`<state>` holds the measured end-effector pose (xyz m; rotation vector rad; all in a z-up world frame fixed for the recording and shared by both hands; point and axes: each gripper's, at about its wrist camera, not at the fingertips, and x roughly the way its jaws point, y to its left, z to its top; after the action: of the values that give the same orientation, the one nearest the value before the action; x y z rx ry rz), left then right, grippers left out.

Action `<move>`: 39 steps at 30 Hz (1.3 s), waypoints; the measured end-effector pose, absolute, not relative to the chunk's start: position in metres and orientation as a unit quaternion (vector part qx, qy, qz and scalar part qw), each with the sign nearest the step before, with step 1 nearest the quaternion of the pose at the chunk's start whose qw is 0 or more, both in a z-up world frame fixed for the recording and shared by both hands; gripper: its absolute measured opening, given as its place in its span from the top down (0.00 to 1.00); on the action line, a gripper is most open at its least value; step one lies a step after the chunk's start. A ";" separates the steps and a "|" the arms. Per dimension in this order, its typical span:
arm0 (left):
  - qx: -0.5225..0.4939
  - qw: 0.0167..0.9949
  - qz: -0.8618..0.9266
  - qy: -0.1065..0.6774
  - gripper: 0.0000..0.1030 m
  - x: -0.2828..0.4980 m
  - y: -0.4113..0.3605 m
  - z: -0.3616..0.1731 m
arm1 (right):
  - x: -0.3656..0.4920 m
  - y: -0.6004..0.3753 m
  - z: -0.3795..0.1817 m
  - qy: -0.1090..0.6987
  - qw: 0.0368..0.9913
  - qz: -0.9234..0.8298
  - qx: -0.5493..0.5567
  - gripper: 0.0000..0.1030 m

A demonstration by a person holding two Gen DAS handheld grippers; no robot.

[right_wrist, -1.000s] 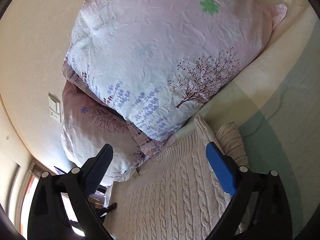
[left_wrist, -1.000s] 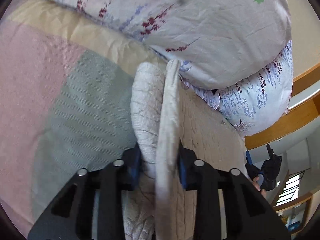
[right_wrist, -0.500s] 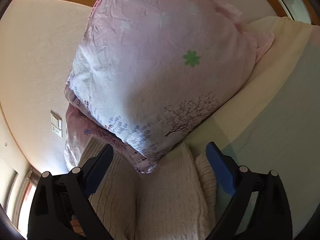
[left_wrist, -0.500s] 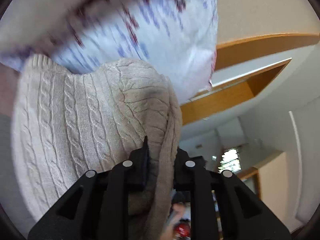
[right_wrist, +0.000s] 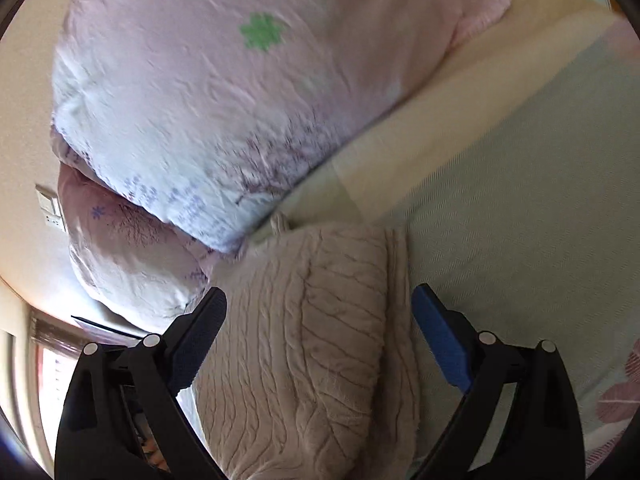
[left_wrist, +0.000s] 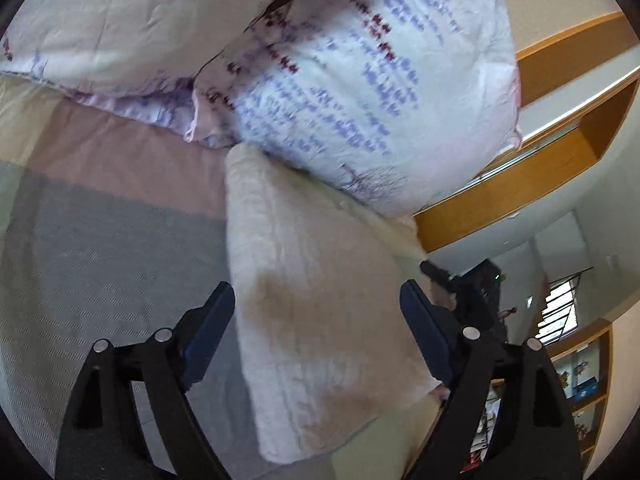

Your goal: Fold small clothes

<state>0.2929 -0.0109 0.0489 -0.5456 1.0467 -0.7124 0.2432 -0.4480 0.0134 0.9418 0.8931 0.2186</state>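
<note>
Now that the left gripper [left_wrist: 316, 332] has let go of the cable-knit sweater [left_wrist: 316, 320], both it and the right gripper [right_wrist: 320, 336] stand spread and empty. Folded, apparently in half, the sweater lies on the striped bedspread [right_wrist: 500, 208] against the floral pillows [right_wrist: 208, 112], so another fold or a smoothing pass likely comes next.

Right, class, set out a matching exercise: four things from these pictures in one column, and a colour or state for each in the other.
1. sweater
2. left gripper
3. clover print
4. bed frame

A. open
B. green
C. cream, cable-knit, folded
D. orange-brown wood

Pairs: 1-C, 2-A, 3-B, 4-D
</note>
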 end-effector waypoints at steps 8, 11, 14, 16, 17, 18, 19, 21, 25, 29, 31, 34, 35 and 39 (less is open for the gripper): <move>-0.212 0.763 -0.323 0.518 0.19 0.288 -0.028 0.012 | 0.249 -0.431 0.023 0.347 0.840 0.140 0.393 0.77; -0.214 0.769 -0.322 0.509 0.17 0.291 -0.035 0.007 | 0.251 -0.432 0.041 0.295 0.868 0.127 0.378 0.77; -0.207 0.771 -0.319 0.510 0.17 0.291 -0.039 0.006 | 0.254 -0.441 0.027 0.372 0.859 0.008 0.352 0.76; -0.207 0.771 -0.320 0.510 0.17 0.292 -0.038 0.008 | 0.236 -0.463 0.029 0.360 0.833 0.026 0.419 0.41; -0.208 0.771 -0.321 0.510 0.17 0.295 -0.038 0.009 | 0.222 -0.471 0.032 0.333 0.830 0.045 0.445 0.06; -0.210 0.771 -0.322 0.509 0.17 0.297 -0.042 0.010 | 0.215 -0.473 0.036 0.321 0.836 0.056 0.442 0.01; -0.212 0.771 -0.322 0.507 0.17 0.297 -0.043 0.010 | 0.213 -0.471 0.039 0.327 0.837 0.063 0.433 0.01; -0.215 0.772 -0.320 0.505 0.17 0.303 -0.048 0.010 | 0.221 -0.462 0.035 0.358 0.828 0.085 0.422 0.02; -0.227 0.770 -0.325 0.500 0.19 0.305 -0.055 0.008 | 0.241 -0.430 0.011 0.454 0.797 0.108 0.383 0.17; -0.227 0.776 -0.329 0.488 0.44 0.305 -0.061 0.007 | 0.252 -0.404 0.004 0.464 0.782 0.156 0.385 0.53; -0.238 0.767 -0.343 0.488 0.56 0.308 -0.052 0.008 | 0.252 -0.396 0.003 0.452 0.781 0.170 0.397 0.58; -0.248 0.762 -0.349 0.487 0.64 0.307 -0.022 0.017 | 0.253 -0.382 0.010 0.414 0.769 0.236 0.426 0.71; -0.232 0.778 -0.340 0.475 0.64 0.304 -0.008 0.024 | 0.255 -0.372 0.013 0.404 0.762 0.268 0.429 0.77; -0.194 0.826 -0.283 0.448 0.57 0.306 0.045 0.039 | 0.278 -0.309 0.008 0.428 0.762 0.290 0.390 0.76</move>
<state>0.3059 0.0454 0.0386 -0.4125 0.9523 -0.6010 0.2783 -0.3090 0.0080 0.8485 0.9303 0.6320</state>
